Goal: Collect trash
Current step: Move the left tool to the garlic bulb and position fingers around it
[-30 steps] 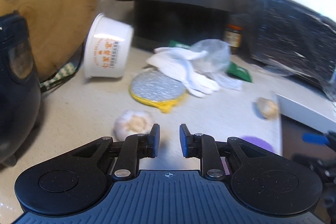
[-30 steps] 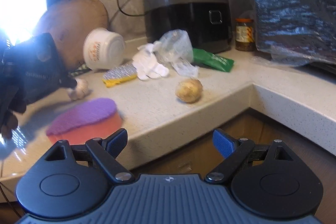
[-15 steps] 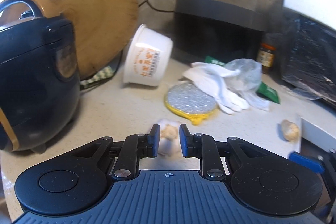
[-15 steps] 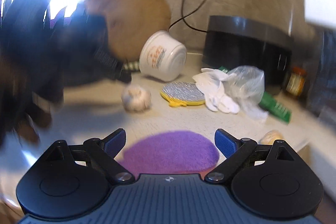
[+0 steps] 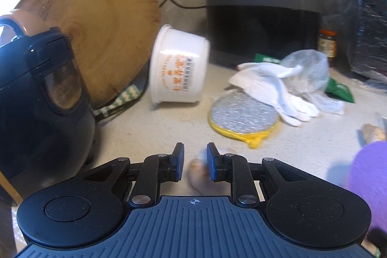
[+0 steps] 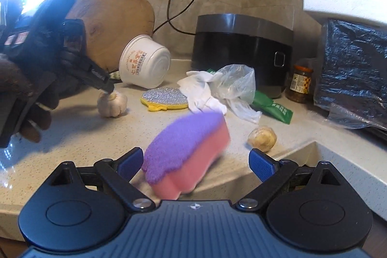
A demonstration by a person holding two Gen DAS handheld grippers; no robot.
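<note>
Kitchen surface (image 6: 72,137) of speckled stone, backed by a leaning wooden board (image 5: 96,23) and a black cooker (image 6: 241,45). Left tongs (image 5: 194,165) descend over a garlic bulb (image 6: 112,103), their jaws opening slightly with the bulb between them; contact cannot be told. Right tongs (image 6: 196,162) stand wide apart around a purple-and-pink sponge (image 6: 186,151), probably lining up a grasp. Likely trash, a tipped white cup (image 6: 145,64) and a plastic bag (image 6: 234,84), lies farther back.

Tub (image 6: 145,62) behind garlic (image 6: 112,103); scrubber (image 6: 165,98) right of garlic
</note>
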